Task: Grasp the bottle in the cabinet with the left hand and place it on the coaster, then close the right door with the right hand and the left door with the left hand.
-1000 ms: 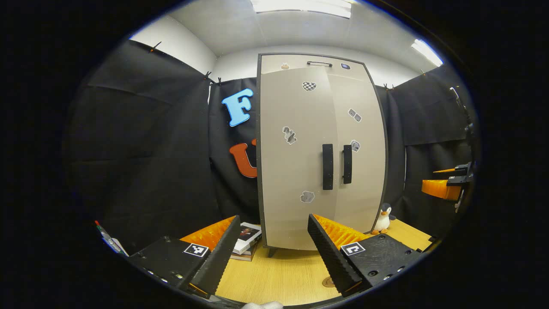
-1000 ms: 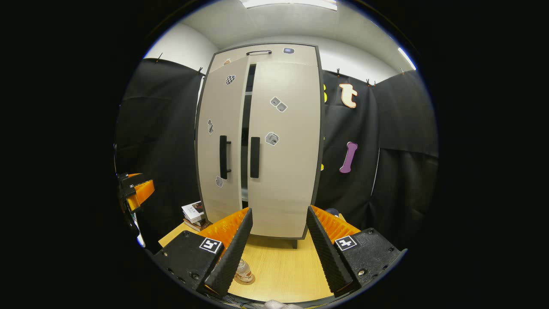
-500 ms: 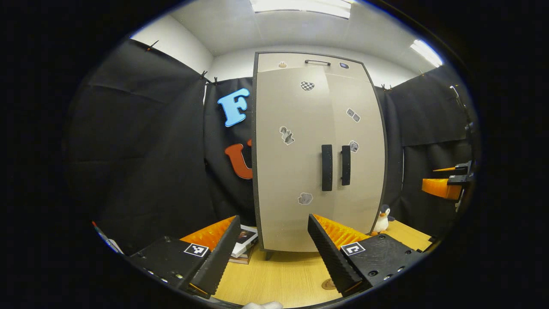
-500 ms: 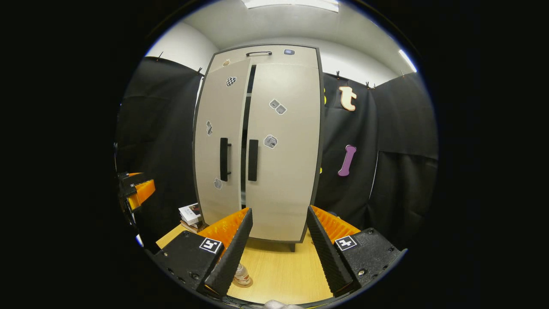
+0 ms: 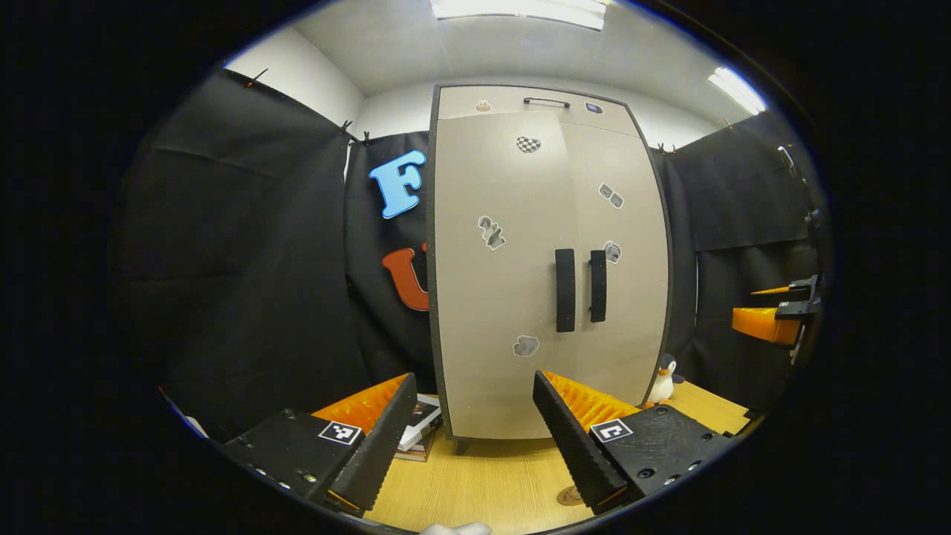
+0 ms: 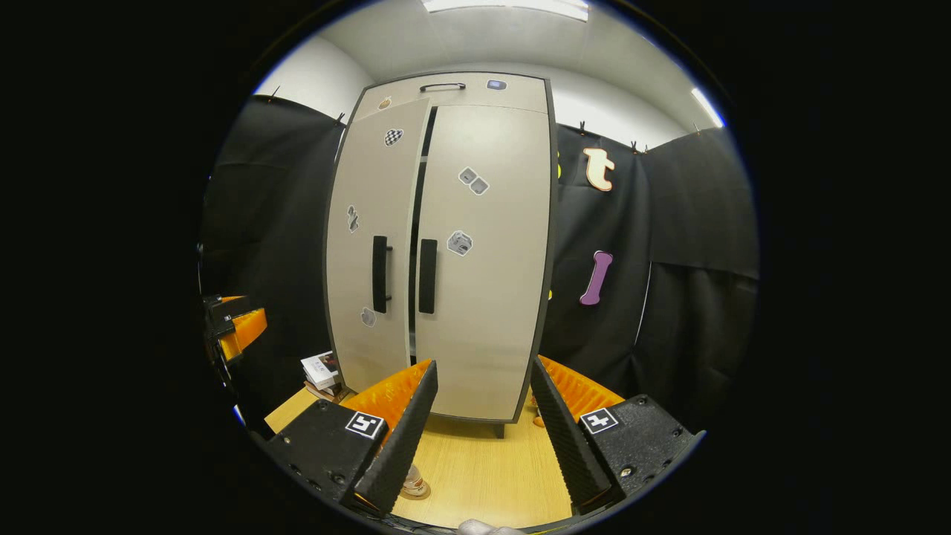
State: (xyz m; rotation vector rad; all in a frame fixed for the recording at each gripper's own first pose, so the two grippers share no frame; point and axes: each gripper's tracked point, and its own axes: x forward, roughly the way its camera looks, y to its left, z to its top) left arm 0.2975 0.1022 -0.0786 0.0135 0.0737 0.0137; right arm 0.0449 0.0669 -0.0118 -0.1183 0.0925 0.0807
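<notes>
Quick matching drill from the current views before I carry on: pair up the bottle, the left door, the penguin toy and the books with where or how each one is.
Things:
1. bottle
2. left door
3. penguin toy
4. books

Places or states:
A. stacked on the table at the cabinet's left foot
B. not quite shut, a dark slit beside it
C. standing on the coaster
D. standing on the table at the cabinet's right side

Pairs: 1-C, 2-B, 3-D, 4-A
</notes>
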